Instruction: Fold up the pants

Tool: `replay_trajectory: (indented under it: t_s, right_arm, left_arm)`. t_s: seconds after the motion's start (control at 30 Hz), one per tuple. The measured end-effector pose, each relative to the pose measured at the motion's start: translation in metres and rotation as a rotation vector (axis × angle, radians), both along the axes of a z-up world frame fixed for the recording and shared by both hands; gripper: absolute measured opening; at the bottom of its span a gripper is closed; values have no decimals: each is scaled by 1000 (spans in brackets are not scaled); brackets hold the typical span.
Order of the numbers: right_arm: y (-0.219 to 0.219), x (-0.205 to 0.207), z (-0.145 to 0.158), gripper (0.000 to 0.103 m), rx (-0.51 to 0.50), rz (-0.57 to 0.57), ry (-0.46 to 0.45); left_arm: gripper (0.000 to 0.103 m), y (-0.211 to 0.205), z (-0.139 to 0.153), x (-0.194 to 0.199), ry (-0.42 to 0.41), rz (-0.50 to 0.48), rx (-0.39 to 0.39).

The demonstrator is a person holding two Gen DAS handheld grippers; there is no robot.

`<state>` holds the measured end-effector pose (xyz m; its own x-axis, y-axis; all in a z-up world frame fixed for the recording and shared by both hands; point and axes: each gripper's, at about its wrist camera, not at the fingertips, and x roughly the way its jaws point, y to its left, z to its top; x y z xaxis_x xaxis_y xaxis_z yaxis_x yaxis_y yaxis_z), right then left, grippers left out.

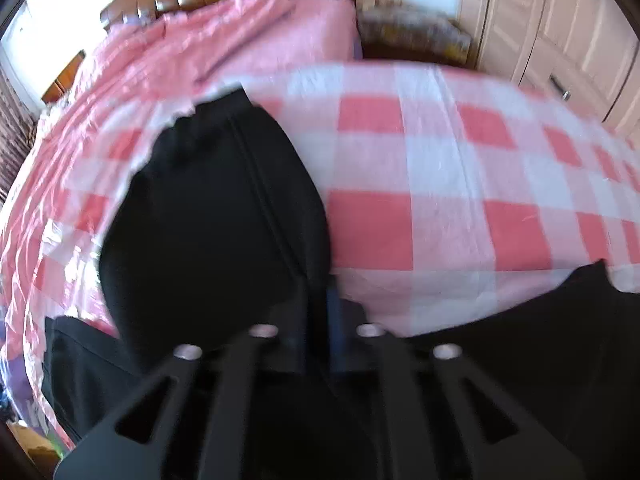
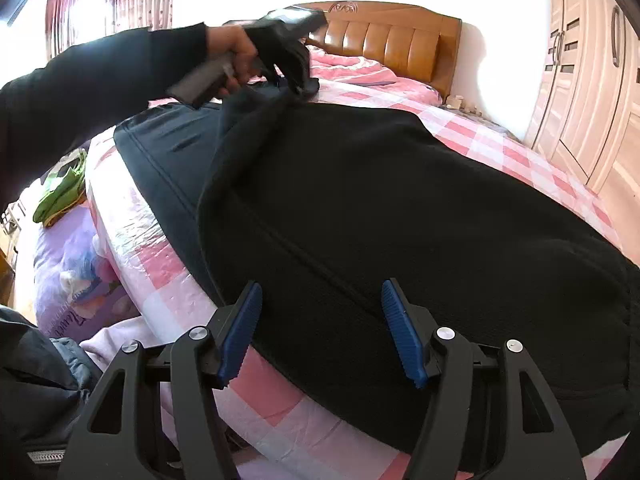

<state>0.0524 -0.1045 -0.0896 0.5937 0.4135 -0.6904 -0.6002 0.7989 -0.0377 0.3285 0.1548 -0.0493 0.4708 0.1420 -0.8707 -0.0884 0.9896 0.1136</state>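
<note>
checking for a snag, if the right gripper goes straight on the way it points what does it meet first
Most likely the black pants: the right gripper is open, and the cloth fills the view between and ahead of its pads. How near it lies is unclear.

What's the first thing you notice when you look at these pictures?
The big black pants stand out first, spread across the bed's pink-and-white checked sheet. At their far end the left gripper has pinched the cloth shut, while the right gripper hovers open over the near edge. Behind sits a tan headboard.
</note>
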Motion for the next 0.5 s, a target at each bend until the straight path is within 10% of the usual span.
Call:
replay_trajectory:
  t_s: [0.23,0.5]
  right_arm:
    - [3,0,0,61,-20,-2,0]
    - [4,0,1,61,-26,-5,10]
  left_arm:
    - [5,60,69,-117,-300,38,-52]
    - [5,132,26,-236,-271,124,-113]
